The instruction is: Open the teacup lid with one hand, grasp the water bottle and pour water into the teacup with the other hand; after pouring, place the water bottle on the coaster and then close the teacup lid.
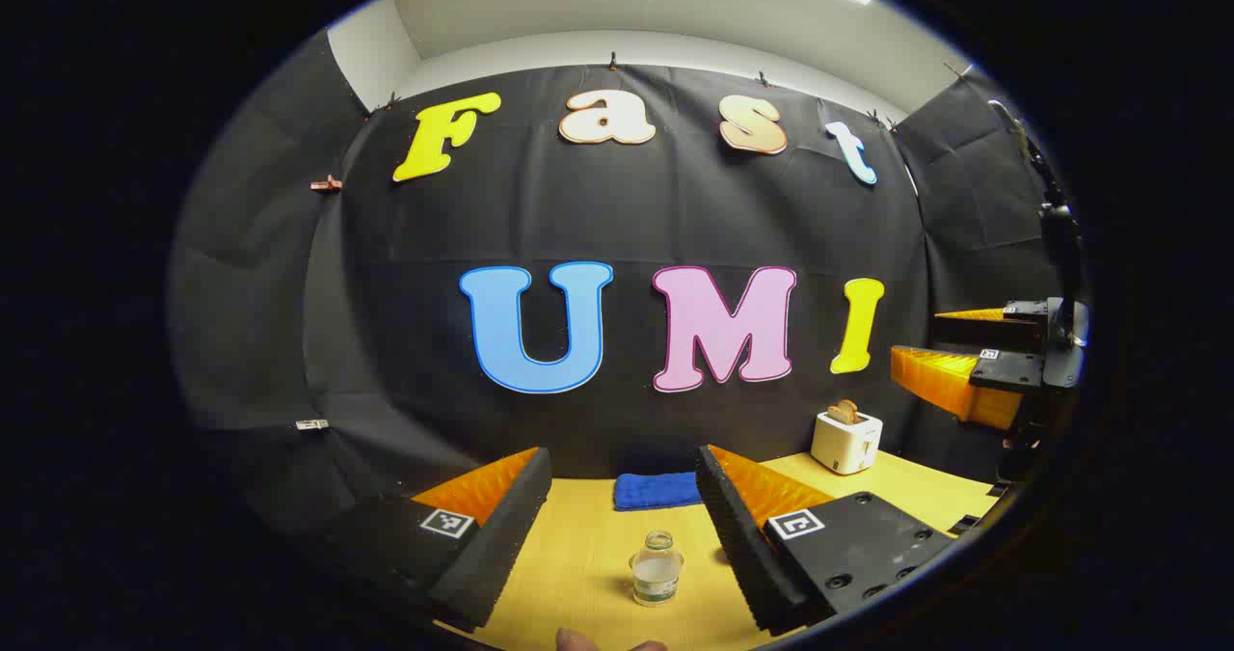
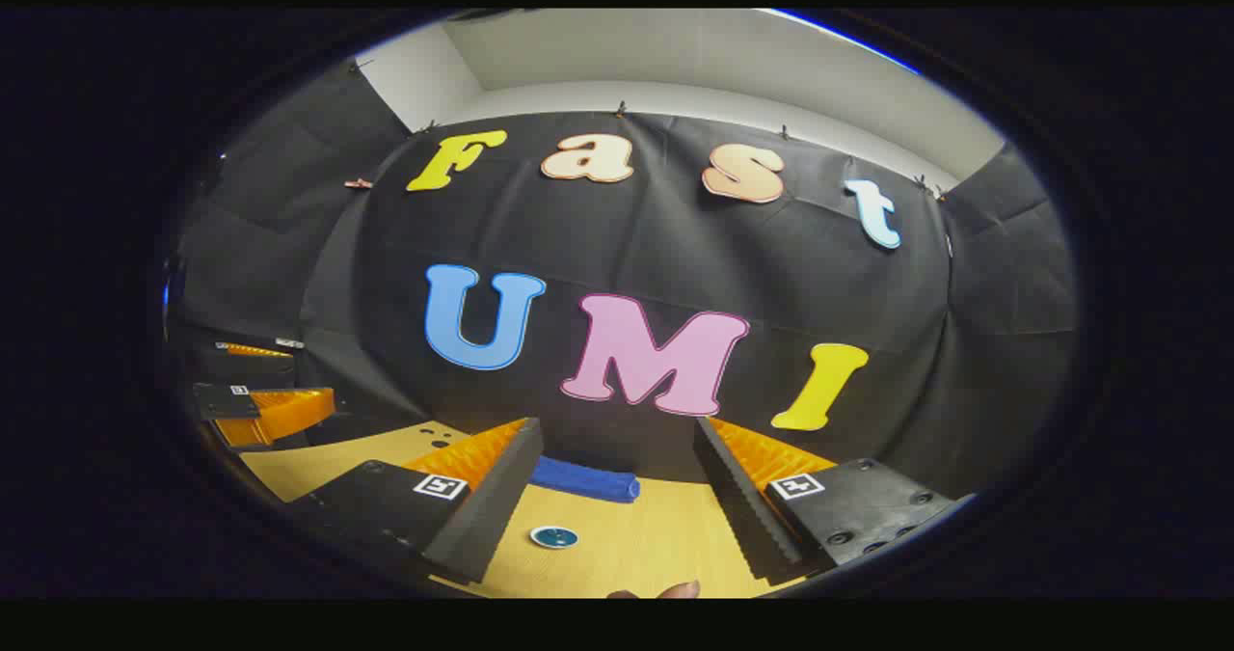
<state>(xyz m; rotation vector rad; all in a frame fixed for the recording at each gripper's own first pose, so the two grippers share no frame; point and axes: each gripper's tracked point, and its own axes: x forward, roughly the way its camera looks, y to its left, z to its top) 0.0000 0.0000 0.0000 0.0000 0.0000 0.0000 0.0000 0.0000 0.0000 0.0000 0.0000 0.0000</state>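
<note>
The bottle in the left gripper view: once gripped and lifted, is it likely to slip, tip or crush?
The bottle looks clear and smooth, so it may be slippery. It stands upright on the table, short and fairly wide, with water low down, so tipping seems unlikely. Whether it is glass or thin plastic I cannot tell, so a moderate squeeze seems safest.

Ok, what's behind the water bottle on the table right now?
In the left gripper view, a folded blue towel lies behind the water bottle, against the booth wall. A white toaster stands farther back right. The gripper fingers hide the table on either side.
</note>
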